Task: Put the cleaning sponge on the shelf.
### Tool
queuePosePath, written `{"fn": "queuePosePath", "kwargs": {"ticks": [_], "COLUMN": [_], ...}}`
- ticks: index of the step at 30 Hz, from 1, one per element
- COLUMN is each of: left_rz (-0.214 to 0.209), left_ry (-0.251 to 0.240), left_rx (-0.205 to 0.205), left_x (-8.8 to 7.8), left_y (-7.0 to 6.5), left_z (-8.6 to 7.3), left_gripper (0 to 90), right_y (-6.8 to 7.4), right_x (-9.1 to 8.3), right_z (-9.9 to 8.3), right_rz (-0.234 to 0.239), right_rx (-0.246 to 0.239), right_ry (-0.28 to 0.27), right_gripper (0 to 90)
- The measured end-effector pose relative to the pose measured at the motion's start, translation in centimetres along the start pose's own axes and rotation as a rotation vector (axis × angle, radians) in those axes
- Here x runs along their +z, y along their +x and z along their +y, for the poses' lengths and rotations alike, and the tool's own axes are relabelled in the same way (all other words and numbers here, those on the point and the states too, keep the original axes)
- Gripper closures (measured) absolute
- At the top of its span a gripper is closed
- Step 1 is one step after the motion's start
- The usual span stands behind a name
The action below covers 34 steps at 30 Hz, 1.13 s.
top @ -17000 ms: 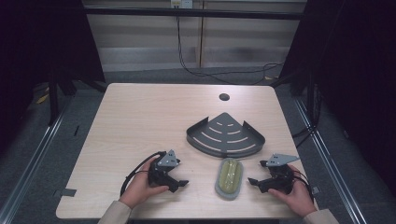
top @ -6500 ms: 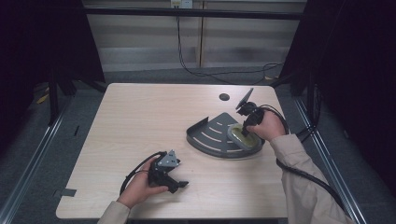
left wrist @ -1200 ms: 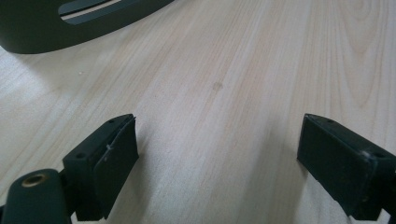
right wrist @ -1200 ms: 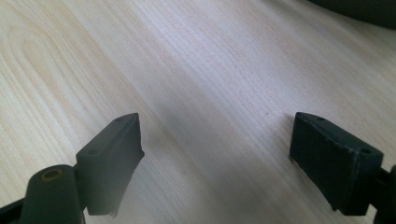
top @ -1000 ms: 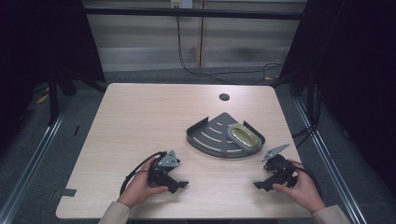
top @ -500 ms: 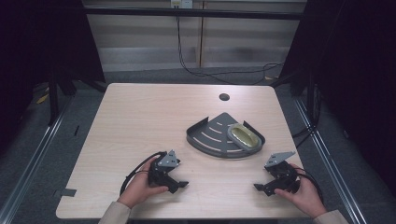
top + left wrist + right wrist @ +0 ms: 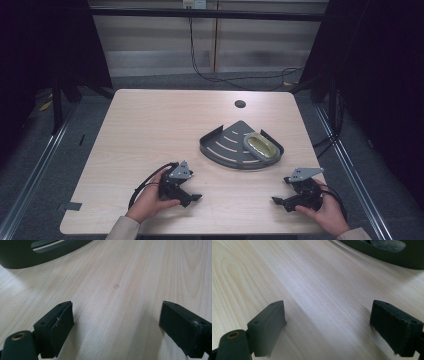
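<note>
On tray [image 7: 220, 150], sponge [image 7: 261, 145] unmoved; right tool [image 7: 285, 202] lower.

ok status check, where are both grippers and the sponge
Left gripper open, on the table, holds nothing. Right gripper open, holds nothing. Sponge lies in the grey corner rack. Nothing between grippers and rack.

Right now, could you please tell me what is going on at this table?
A person rests the left gripper and the right gripper on the light wooden table, both open and holding nothing. The yellow-green oval sponge lies in the dark grey fan-shaped slotted tray, apart from both grippers.
</note>
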<state>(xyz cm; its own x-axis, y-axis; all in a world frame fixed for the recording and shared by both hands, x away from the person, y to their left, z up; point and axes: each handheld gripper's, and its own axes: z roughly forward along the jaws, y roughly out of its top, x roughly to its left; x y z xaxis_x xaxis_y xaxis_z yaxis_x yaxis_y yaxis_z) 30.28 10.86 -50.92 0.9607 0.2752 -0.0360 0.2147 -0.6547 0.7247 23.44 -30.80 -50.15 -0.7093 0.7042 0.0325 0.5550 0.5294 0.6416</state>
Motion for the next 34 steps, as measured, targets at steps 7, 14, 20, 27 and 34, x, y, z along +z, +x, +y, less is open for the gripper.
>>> {"fn": "queuePosePath", "kwargs": {"ticks": [7,14,20,27,34], "left_rz": [0.001,0.0,0.0,-0.001,-0.001], "left_ry": [0.001,0.0,-0.002,-0.002,-0.001], "left_rx": [0.0,0.0,-0.001,0.0,-0.001], "left_x": [0.0,0.0,0.0,0.0,0.0], "left_y": [0.0,0.0,0.0,0.0,0.0], "left_z": [0.0,0.0,0.0,0.0,0.0], "left_gripper": [11.8,11.8,11.8,11.8,11.8], "right_y": [0.0,0.0,0.0,0.0,0.0], "right_x": [0.0,0.0,0.0,0.0,0.1], "right_z": [-0.3,-0.6,-0.8,-1.3,-1.3], "right_rz": [0.003,0.002,-0.003,-0.006,-0.006], "right_rx": [-0.001,-0.002,0.0,0.006,0.005], "right_ry": [-0.027,-0.043,-0.062,-0.109,-0.109], "right_gripper": [12.4,12.3,12.3,12.1,12.0]}}
